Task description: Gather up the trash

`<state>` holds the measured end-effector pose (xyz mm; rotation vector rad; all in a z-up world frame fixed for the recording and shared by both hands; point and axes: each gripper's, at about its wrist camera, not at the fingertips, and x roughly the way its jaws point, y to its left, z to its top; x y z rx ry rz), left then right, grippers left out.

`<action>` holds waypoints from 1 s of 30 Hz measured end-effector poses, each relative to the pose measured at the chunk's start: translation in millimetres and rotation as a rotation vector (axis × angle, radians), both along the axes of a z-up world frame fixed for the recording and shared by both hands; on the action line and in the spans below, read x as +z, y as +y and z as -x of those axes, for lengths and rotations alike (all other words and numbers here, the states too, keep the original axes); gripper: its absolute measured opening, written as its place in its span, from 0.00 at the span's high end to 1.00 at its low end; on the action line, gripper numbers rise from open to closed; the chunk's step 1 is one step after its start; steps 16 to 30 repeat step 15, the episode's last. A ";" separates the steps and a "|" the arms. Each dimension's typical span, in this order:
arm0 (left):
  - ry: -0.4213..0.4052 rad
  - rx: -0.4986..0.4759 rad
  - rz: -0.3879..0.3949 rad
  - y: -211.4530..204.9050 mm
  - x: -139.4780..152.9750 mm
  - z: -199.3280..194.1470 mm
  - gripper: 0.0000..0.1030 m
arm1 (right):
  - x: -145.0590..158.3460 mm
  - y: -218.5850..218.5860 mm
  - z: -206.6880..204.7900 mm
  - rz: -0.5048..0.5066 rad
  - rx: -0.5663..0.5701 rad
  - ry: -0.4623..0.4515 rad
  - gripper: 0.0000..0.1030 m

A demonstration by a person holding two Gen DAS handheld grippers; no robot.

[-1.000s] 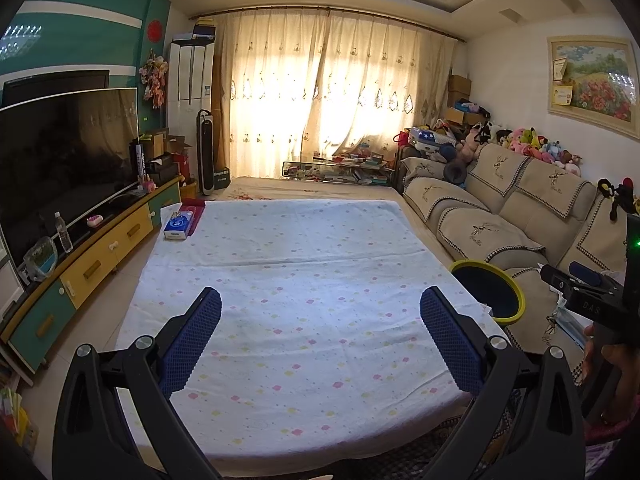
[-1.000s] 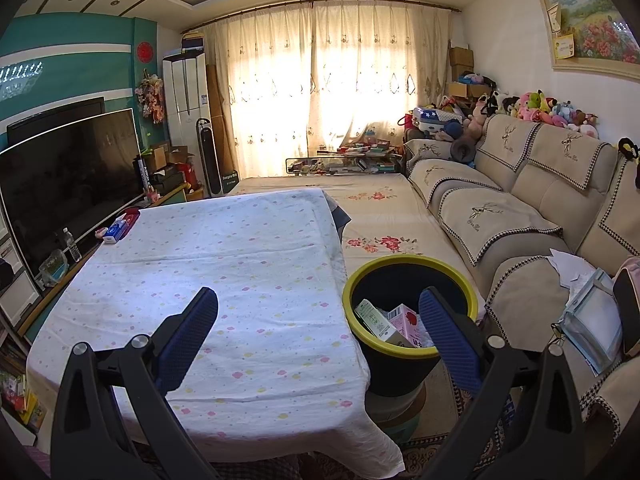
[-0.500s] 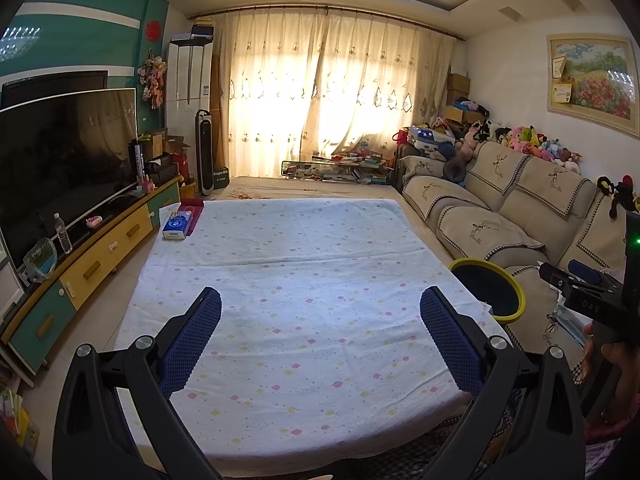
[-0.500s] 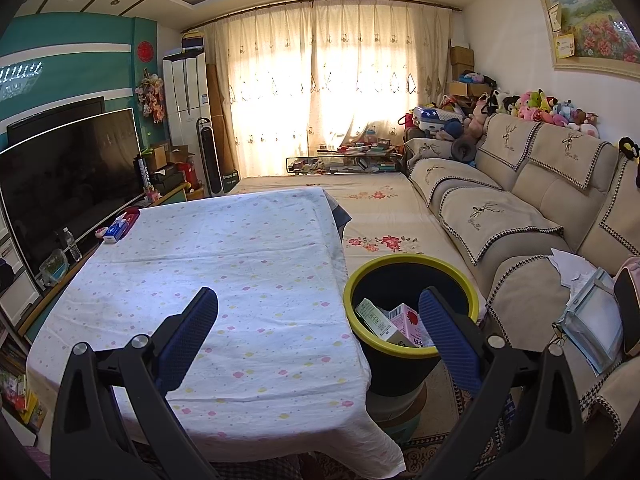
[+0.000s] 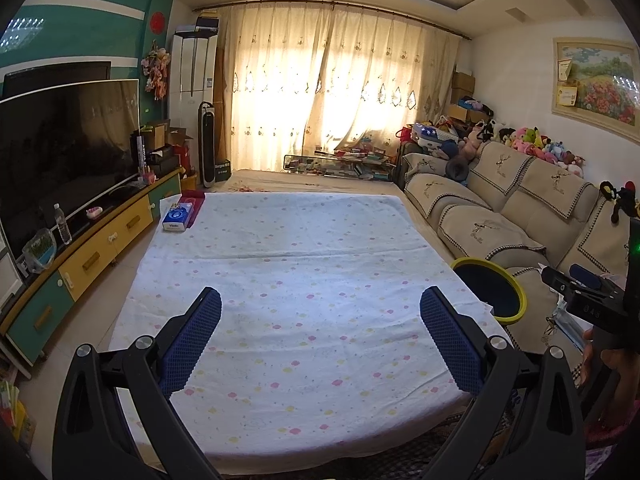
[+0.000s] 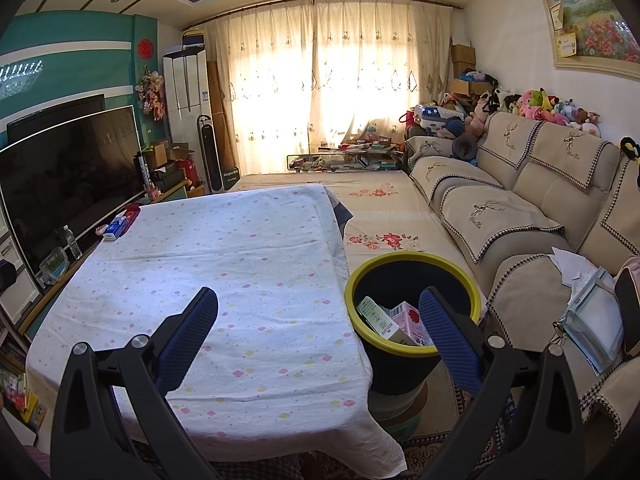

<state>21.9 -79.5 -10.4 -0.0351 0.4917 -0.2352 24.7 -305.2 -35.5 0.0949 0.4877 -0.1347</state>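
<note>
Jaws of both the left gripper (image 5: 320, 318) and right gripper (image 6: 318, 316) gape wide, empty, above the table (image 6: 224, 264); boxes (image 6: 394, 318) fill the bin (image 6: 412, 350) off its right edge.

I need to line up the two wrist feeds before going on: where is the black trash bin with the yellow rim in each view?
Left wrist: black trash bin with the yellow rim at right of centre, past the table edge, contents hidden.
Right wrist: lower centre, cartons visible inside, partly behind the right fingers.
Shared landmark: blue tissue pack on the table's far left corner.
</note>
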 end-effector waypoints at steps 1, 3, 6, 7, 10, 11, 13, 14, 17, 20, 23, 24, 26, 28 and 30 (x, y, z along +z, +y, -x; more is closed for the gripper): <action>-0.007 0.000 0.003 0.8 -0.4 -1.7 0.05 | -1.0 1.5 -1.4 0.000 0.004 0.002 0.07; -0.027 -0.001 0.007 1.0 1.4 -5.5 0.05 | -1.9 4.9 -7.2 0.002 0.017 0.005 0.07; -0.020 0.002 0.003 1.8 2.7 -22.7 0.05 | 0.2 11.8 -21.3 0.005 0.050 0.009 0.07; -0.018 0.005 -0.005 2.2 2.2 -30.7 0.05 | -0.4 14.1 -26.7 0.004 0.059 0.013 0.07; 0.032 0.049 -0.044 4.9 -9.0 -72.3 0.05 | -4.9 22.4 -58.0 0.004 0.089 0.040 0.07; 0.052 0.056 -0.046 6.5 -15.3 -87.8 0.05 | -6.7 24.4 -71.8 0.006 0.102 0.054 0.07; 0.099 0.076 -0.067 10.1 -33.4 -125.3 0.05 | -13.9 33.3 -101.5 0.011 0.128 0.088 0.07; 0.120 0.093 -0.080 12.8 -44.2 -147.3 0.05 | -16.3 36.4 -114.4 0.013 0.137 0.099 0.07; 0.136 0.106 -0.089 15.2 -53.3 -163.8 0.05 | -20.4 40.8 -136.4 0.018 0.146 0.116 0.07; 0.136 0.106 -0.089 15.2 -53.3 -163.8 0.05 | -20.4 40.8 -136.4 0.018 0.146 0.116 0.07; 0.136 0.106 -0.089 15.2 -53.3 -163.8 0.05 | -20.4 40.8 -136.4 0.018 0.146 0.116 0.07; 0.136 0.106 -0.089 15.2 -53.3 -163.8 0.05 | -20.4 40.8 -136.4 0.018 0.146 0.116 0.07; 0.136 0.106 -0.089 15.2 -53.3 -163.8 0.05 | -20.4 40.8 -136.4 0.018 0.146 0.116 0.07; 0.136 0.106 -0.089 15.2 -53.3 -163.8 0.05 | -20.4 40.8 -136.4 0.018 0.146 0.116 0.07; 0.136 0.106 -0.089 15.2 -53.3 -163.8 0.05 | -20.4 40.8 -136.4 0.018 0.146 0.116 0.07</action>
